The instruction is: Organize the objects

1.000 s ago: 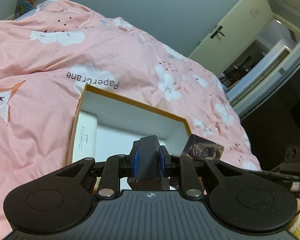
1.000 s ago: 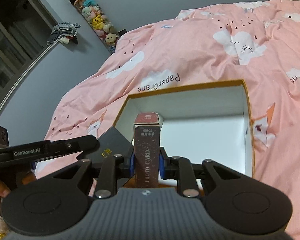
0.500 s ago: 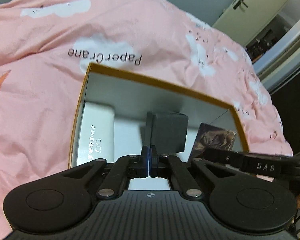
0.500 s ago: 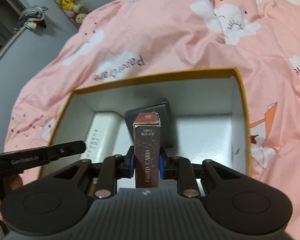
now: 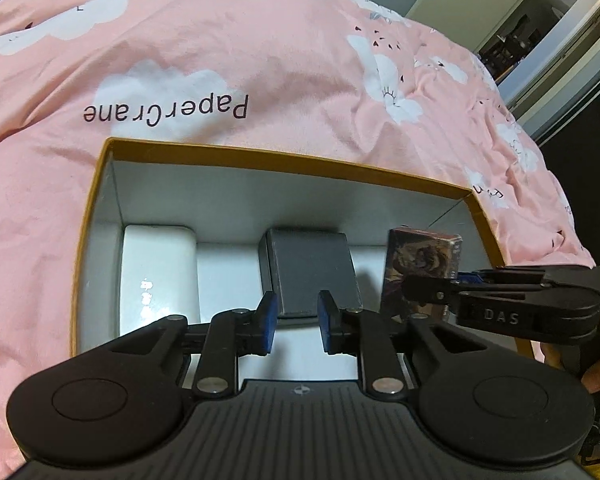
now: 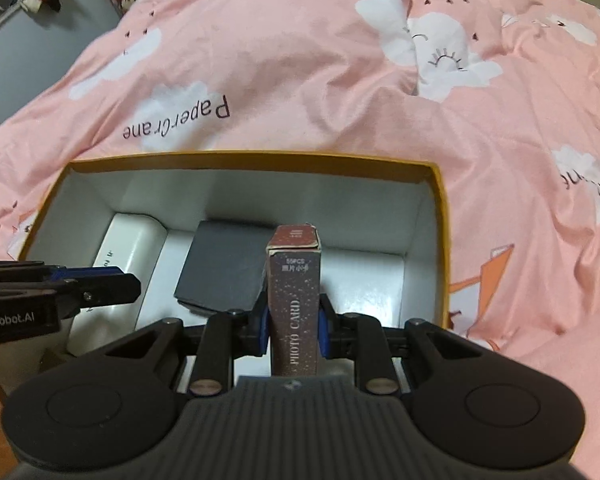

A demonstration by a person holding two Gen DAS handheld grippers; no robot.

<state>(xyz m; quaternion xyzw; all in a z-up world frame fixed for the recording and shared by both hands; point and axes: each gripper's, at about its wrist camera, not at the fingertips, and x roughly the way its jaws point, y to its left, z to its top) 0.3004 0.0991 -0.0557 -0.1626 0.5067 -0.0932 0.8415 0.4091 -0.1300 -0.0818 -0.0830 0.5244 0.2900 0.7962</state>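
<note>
— Two grippers are seen over one box; how are the fingers set?

— The left gripper is held with its blue pads spread apart, and nothing is gripped between them. The right gripper is pinched on a card pack, which is held upright, its "PHOTO CARD" side turned to the right wrist camera.

— Where is the pack placed?

— It is held above the right part of the box's white floor. Whether its lower end is touching the floor cannot be told.

— What is already laid inside?

— A white case is laid along the left wall. A grey box is set near the middle, just ahead of the left gripper's open pads and apart from them. In the right wrist view the grey box is seen just left of the pack.

— And under it all?

— The orange-rimmed box is rested on a pink duvet printed with white clouds and the words "PaperCrane".
</note>
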